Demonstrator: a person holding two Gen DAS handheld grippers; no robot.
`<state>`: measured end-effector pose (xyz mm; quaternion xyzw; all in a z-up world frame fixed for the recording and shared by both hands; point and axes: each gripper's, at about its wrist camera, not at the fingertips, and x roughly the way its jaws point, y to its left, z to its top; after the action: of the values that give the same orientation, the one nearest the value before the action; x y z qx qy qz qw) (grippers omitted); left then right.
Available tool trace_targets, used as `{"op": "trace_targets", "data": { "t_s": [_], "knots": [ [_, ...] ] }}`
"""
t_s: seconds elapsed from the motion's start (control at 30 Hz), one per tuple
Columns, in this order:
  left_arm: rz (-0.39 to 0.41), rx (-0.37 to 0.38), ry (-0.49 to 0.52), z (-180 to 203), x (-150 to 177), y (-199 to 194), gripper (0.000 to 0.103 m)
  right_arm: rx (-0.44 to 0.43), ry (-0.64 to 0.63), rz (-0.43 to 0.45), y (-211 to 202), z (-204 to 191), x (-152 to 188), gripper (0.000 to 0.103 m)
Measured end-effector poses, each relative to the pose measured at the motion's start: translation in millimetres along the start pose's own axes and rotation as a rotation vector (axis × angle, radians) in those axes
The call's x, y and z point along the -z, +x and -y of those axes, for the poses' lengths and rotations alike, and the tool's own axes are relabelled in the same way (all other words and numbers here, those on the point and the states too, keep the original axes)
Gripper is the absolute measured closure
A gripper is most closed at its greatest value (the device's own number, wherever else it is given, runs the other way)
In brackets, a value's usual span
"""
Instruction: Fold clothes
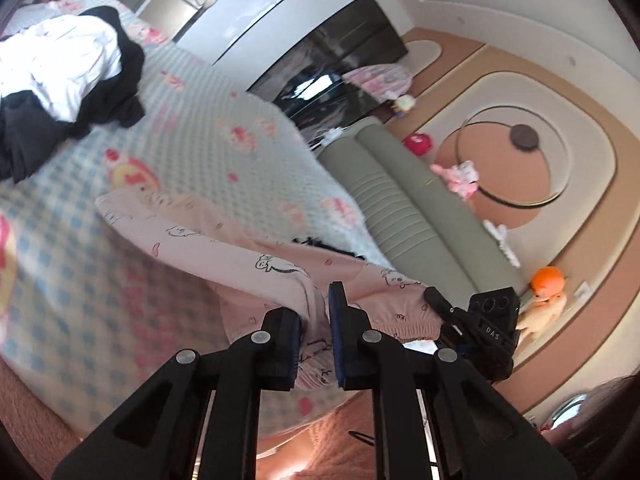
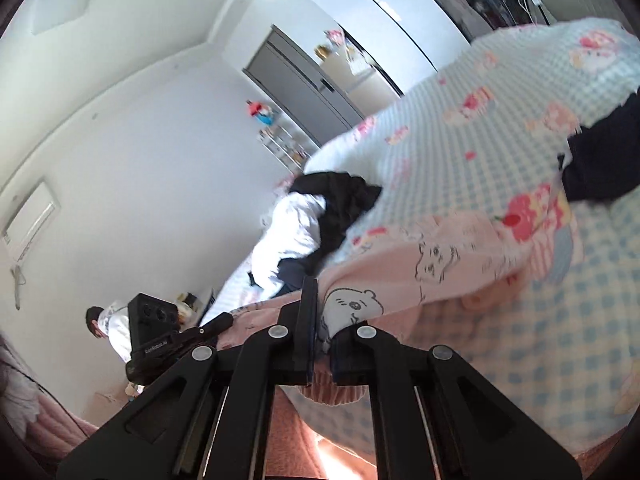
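Both tools (image 1: 316, 332) (image 2: 322, 332) pinch the pink pajama pants (image 1: 224, 244) at their waistband.

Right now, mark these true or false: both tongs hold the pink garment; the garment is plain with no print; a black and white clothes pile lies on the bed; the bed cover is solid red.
1. Both the left tongs and right tongs are shut on the pink garment: true.
2. The garment is plain: false, it bears cartoon animal drawings.
3. A black and white clothes pile lies on the bed: true.
4. The bed cover is solid red: false, it is pale blue checked with pink motifs.
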<state>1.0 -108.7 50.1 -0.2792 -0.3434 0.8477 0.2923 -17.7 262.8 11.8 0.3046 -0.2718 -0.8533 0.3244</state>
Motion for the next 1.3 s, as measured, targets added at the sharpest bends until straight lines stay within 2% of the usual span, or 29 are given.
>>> {"op": "trace_targets", "data": {
  "t_s": [0.03, 0.1, 0.13, 0.2, 0.23, 0.27, 0.33, 0.37, 0.4, 0.43, 0.47, 0.57, 0.63, 0.73, 0.77, 0.83, 0.9, 1.0, 1.03, 1.1, 1.13, 1.17, 1.2, 1.23, 1.3],
  "knots": [
    [0.014, -0.030, 0.002, 5, -2, 1, 0.090, -0.019, -0.013, 0.034, -13, -9, -7, 0.099],
    [-0.030, -0.149, 0.023, 3, 0, 18, 0.090, -0.050, -0.040, 0.098, -37, -27, -20, 0.099],
    [-0.067, -0.174, 0.012, -6, 4, 32, 0.090, 0.011, -0.046, 0.089, -34, -21, -19, 0.099],
    [-0.168, -0.176, -0.090, -38, 13, 65, 0.095, 0.159, -0.028, 0.026, -16, 5, -16, 0.097],
    [-0.199, -0.172, -0.109, -50, 15, 81, 0.096, 0.173, -0.007, -0.001, -7, 19, -18, 0.097],
    [-0.236, -0.234, -0.076, -56, 14, 100, 0.098, 0.186, 0.015, -0.028, 3, 34, -21, 0.097],
    [-0.353, -0.439, 0.099, -59, 3, 147, 0.098, 0.213, 0.054, -0.080, 23, 63, -26, 0.098],
    [-0.389, -0.506, 0.156, -60, -9, 168, 0.099, 0.231, 0.027, -0.082, 30, 68, -42, 0.099],
    [-0.407, -0.512, 0.168, -61, -24, 183, 0.099, 0.250, 0.000, -0.084, 37, 73, -58, 0.100],
    [-0.399, -0.497, 0.150, -60, -47, 192, 0.099, 0.266, -0.027, -0.083, 43, 76, -73, 0.100],
    [-0.364, -0.475, 0.141, -50, -73, 194, 0.099, 0.251, -0.061, -0.045, 37, 60, -88, 0.100],
    [-0.145, -0.379, 0.246, 21, -145, 157, 0.099, 0.207, -0.163, 0.068, 20, 10, -130, 0.100],
    [-0.007, -0.321, 0.313, 70, -178, 122, 0.099, 0.177, -0.231, 0.144, 9, -23, -159, 0.100],
    [0.100, -0.347, 0.350, 112, -198, 81, 0.099, 0.133, -0.329, 0.257, -9, -71, -200, 0.099],
    [0.119, -0.358, 0.356, 120, -198, 68, 0.099, 0.136, -0.324, 0.289, -17, -81, -197, 0.099],
    [0.108, -0.336, 0.356, 119, -182, 51, 0.099, 0.132, -0.300, 0.277, -24, -87, -184, 0.099],
    [0.051, -0.336, 0.328, 97, -149, 47, 0.099, 0.151, -0.263, 0.232, -25, -76, -154, 0.099],
    [-0.085, -0.378, 0.239, 39, -85, 54, 0.099, 0.206, -0.177, 0.137, -21, -39, -94, 0.097],
    [-0.164, -0.391, 0.174, 7, -60, 63, 0.099, 0.235, -0.140, 0.088, -16, -20, -71, 0.095],
    [-0.335, -0.442, -0.021, -65, -13, 85, 0.099, 0.367, -0.024, -0.069, 14, 37, -28, 0.091],
    [-0.394, -0.476, -0.084, -93, 7, 93, 0.099, 0.436, 0.048, -0.155, 28, 67, -7, 0.088],
    [-0.449, -0.509, -0.145, -120, 27, 100, 0.099, 0.466, 0.108, -0.213, 37, 91, 11, 0.088],
    [-0.471, -0.525, -0.173, -131, 42, 105, 0.099, 0.468, 0.145, -0.241, 42, 108, 25, 0.088],
    [-0.467, -0.506, -0.193, -138, 50, 103, 0.095, 0.468, 0.161, -0.239, 40, 113, 34, 0.087],
    [-0.419, -0.450, -0.240, -146, 55, 96, 0.072, 0.466, 0.195, -0.235, 36, 124, 52, 0.079]
  ]
}}
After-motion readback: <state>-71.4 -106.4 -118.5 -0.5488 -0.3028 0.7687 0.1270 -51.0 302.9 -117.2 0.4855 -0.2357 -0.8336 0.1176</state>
